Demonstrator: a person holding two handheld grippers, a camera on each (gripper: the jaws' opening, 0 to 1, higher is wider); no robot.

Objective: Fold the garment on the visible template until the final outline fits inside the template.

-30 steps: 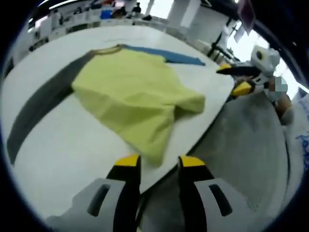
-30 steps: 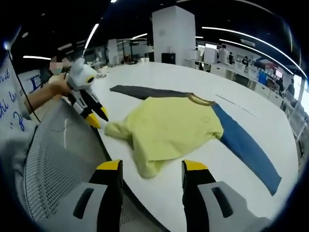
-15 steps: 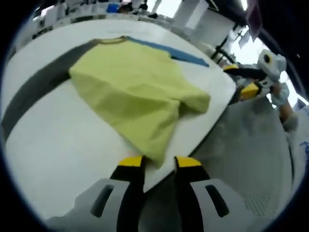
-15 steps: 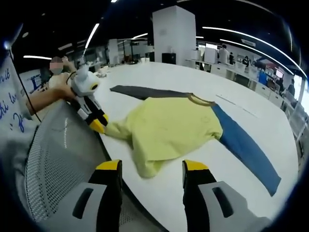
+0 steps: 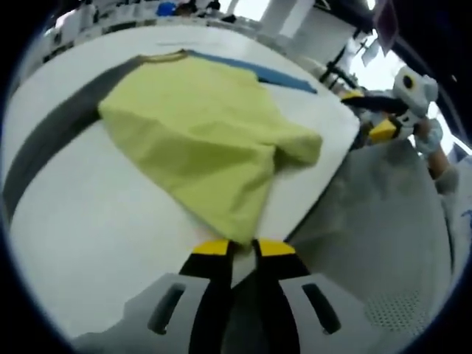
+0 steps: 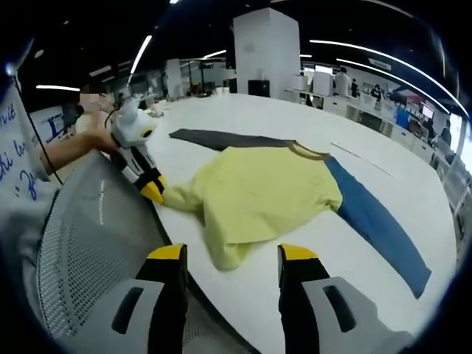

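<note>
**Left gripper at the shirt's near corner, right gripper wide open**

A yellow-green shirt with one dark grey long sleeve and one blue long sleeve [image 5: 199,140] lies spread on the white desk [image 5: 88,221], its body rumpled and partly doubled over near the desk's front edge. In the right gripper view the same shirt [image 6: 258,195] lies with the grey sleeve stretched away to the far left and the blue sleeve running out to the right across the desk [image 6: 383,147].

In the left gripper view, the left gripper [image 5: 237,247] has its yellow-tipped fingers nearly together, with only a narrow gap between them, right at the shirt's lowest corner by the desk edge. Whether cloth is pinched between them cannot be told. The right gripper view shows this gripper [image 6: 147,188] from the side, its yellow tips touching the folded hem at the desk's left edge, held by a person's hand [image 6: 92,133].

The right gripper [image 6: 232,254] has its fingers spread wide apart, holding nothing, just short of the shirt's near fold. In the left gripper view it [image 5: 372,118] hangs beside the desk's far right edge, over a grey mesh surface [image 5: 376,236].
</note>
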